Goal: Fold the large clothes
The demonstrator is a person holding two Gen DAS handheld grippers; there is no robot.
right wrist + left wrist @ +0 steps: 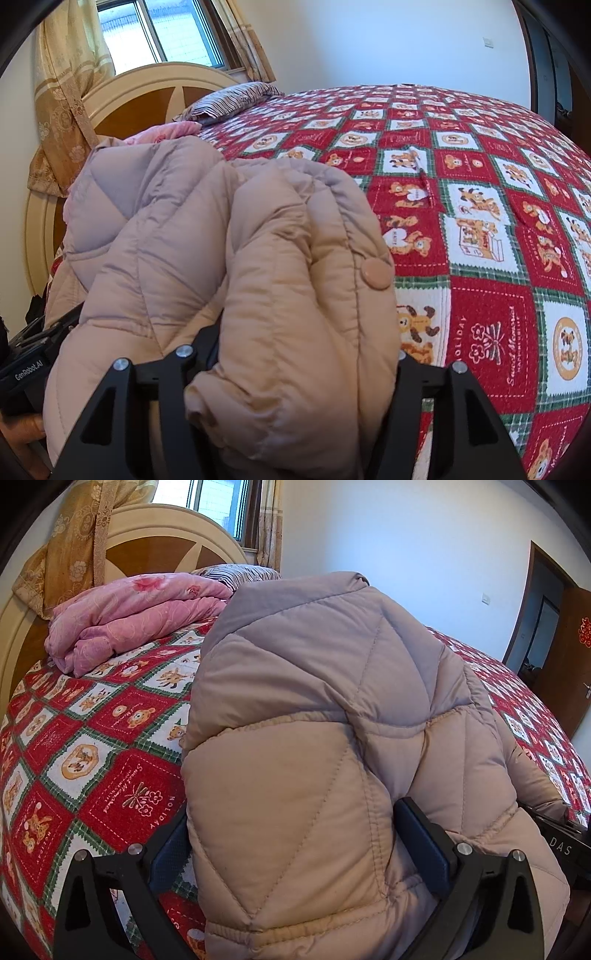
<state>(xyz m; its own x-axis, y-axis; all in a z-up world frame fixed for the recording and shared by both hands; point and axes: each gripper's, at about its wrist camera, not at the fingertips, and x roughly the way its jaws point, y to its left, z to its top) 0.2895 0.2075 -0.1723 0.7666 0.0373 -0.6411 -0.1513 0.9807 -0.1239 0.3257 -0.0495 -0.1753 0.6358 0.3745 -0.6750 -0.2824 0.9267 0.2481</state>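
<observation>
Found the puffy beige quilted jacket [314, 738] bundled in thick folds near the edge of the bed, on top of the red, white and green checked bedspread with bear prints [92, 757]. Saw diamond stitching across the upper panels; noted a round beige snap button [376, 275] on the fold facing the right wrist camera.

Recorded the left gripper [291, 812] with jaws spread wide, a fat fold of the jacket bulging between them and brushing the inner faces; read as open, not clamped. Recorded the right gripper [306, 343] with jaws partly apart and another padded fold filling the gap. Could not tell whether the pads pressed on it or merely touched.

Beyond the jacket, toward the head of the bed: noted a folded pink floral quilt [129, 627] on the bedspread and a striped pillow [232, 98] behind it. Logged the cream and brown arched headboard [155, 535], a gold patterned curtain [74, 546] draped beside it and a window [159, 33] above. Noted a brown wooden door [569, 664] ajar at the far right.
</observation>
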